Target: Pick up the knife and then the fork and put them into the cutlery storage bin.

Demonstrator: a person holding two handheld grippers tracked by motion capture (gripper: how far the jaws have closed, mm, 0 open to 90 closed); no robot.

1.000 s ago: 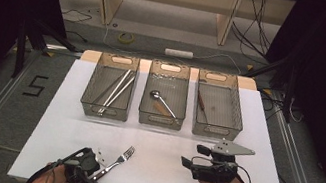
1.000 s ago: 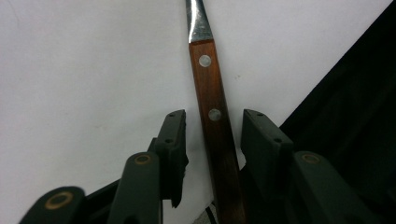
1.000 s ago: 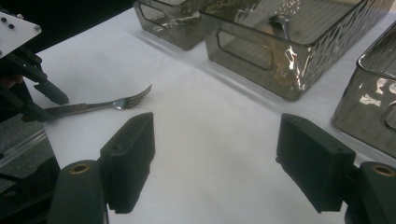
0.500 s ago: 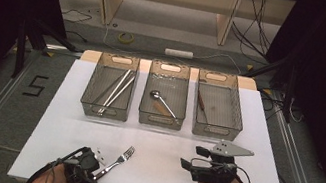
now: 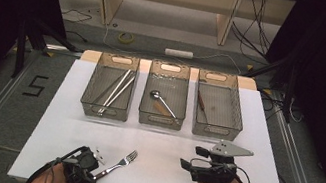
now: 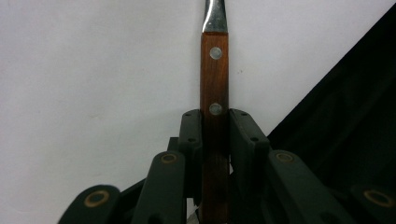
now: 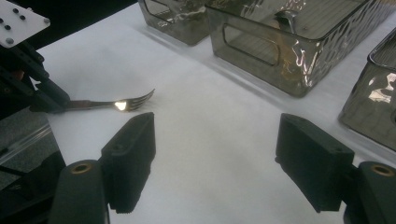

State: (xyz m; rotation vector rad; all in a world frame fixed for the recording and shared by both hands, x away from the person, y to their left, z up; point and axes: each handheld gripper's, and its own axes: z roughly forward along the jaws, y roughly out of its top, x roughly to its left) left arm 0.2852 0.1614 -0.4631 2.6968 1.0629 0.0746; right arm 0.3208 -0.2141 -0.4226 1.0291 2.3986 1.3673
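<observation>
Fork (image 5: 119, 162): lies on the white bench (image 5: 162, 142) near its front edge, tines toward the bins, wooden handle between the jaws of the left tongs (image 5: 97, 171). Those jaws have just been closing; in the left gripper view both pads (image 6: 192, 135) press the handle.

Right tongs (image 5: 184, 165): hover over the front right of the bench, jaws wide apart, nothing between them.

Three bins (image 5: 165, 94): one row across the far half. Bare bench lies between bins and fork.

Against the earlier frames: fork and both hands unmoved.
</observation>
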